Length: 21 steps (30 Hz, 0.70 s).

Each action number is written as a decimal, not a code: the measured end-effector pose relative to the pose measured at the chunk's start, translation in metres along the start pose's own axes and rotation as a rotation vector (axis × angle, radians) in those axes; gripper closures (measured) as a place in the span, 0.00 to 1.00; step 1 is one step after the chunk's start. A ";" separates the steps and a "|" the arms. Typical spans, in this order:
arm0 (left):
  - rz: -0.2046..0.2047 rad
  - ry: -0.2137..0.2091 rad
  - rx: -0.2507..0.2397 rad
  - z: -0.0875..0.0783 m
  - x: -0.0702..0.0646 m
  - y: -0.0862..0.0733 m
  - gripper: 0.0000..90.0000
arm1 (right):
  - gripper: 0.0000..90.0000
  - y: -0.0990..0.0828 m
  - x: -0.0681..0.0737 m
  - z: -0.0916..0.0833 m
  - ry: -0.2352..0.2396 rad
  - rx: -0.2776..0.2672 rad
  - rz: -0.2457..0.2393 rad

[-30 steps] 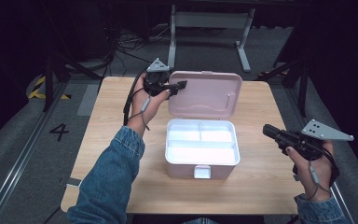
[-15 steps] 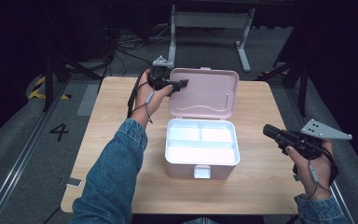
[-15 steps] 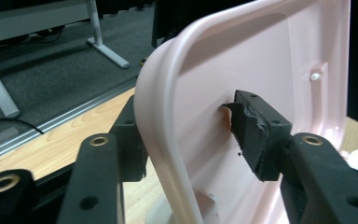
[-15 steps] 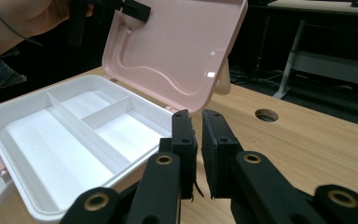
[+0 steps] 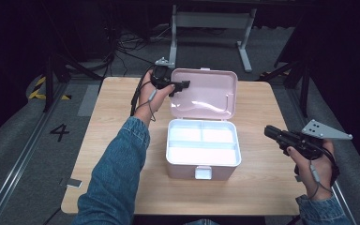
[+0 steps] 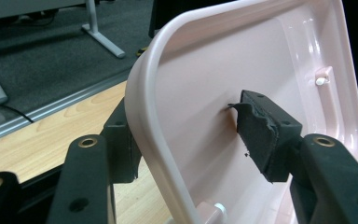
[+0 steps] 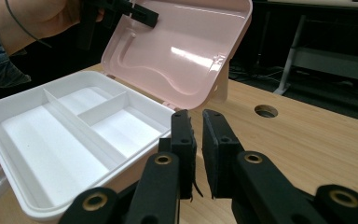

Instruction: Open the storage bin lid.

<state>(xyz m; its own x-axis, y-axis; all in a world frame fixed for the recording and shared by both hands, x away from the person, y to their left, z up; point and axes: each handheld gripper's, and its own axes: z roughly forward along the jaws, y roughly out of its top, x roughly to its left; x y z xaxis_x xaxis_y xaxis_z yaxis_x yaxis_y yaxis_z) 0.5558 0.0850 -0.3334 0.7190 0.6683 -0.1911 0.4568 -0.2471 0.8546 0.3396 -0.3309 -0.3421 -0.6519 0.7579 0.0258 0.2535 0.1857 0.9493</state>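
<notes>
Open pink box on the bench, with the left tongs straddling the edge of its raised lid.

The box (image 5: 203, 152) stands near the middle of the bench (image 5: 112, 108); its white inner tray is divided into compartments. Behind the box, the lid (image 5: 206, 93) stands upright on its hinges. The left tongs (image 6: 186, 135) sit at the lid's upper left corner, jaws apart and just opening, one pad on each side of the rim and neither pressing on it. To the right of the box, clear of it, the right tongs (image 7: 199, 154) hover over the bench, jaws nearly together on nothing.
</notes>
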 end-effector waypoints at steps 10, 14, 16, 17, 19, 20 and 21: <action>-0.051 -0.008 0.023 0.012 0.010 -0.007 0.46 | 0.92 -0.002 -0.002 0.001 0.003 0.015 0.006; -0.063 -0.004 0.042 0.017 0.014 -0.010 0.45 | 0.92 -0.003 -0.003 0.001 0.000 0.017 0.010; -0.070 0.003 0.052 0.019 0.014 -0.011 0.44 | 0.92 -0.004 -0.004 0.000 -0.001 0.019 0.012; -0.061 0.008 0.058 0.020 0.015 -0.012 0.44 | 0.92 -0.004 -0.004 0.000 -0.002 0.020 0.013; -0.064 0.017 0.073 0.021 0.016 -0.013 0.43 | 0.92 -0.004 -0.005 0.001 -0.001 0.023 0.014; -0.064 0.023 0.079 0.022 0.017 -0.014 0.43 | 0.92 -0.005 -0.005 0.001 -0.001 0.023 0.013; -0.062 0.027 0.080 0.023 0.018 -0.015 0.43 | 0.92 -0.005 -0.005 0.001 0.001 0.027 0.016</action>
<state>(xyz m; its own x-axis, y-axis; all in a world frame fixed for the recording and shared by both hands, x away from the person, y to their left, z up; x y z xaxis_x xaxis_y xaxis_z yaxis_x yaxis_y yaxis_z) 0.5744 0.0846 -0.3606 0.6740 0.7026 -0.2282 0.5413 -0.2595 0.7998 0.3425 -0.3347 -0.3470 -0.6483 0.7603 0.0407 0.2826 0.1906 0.9401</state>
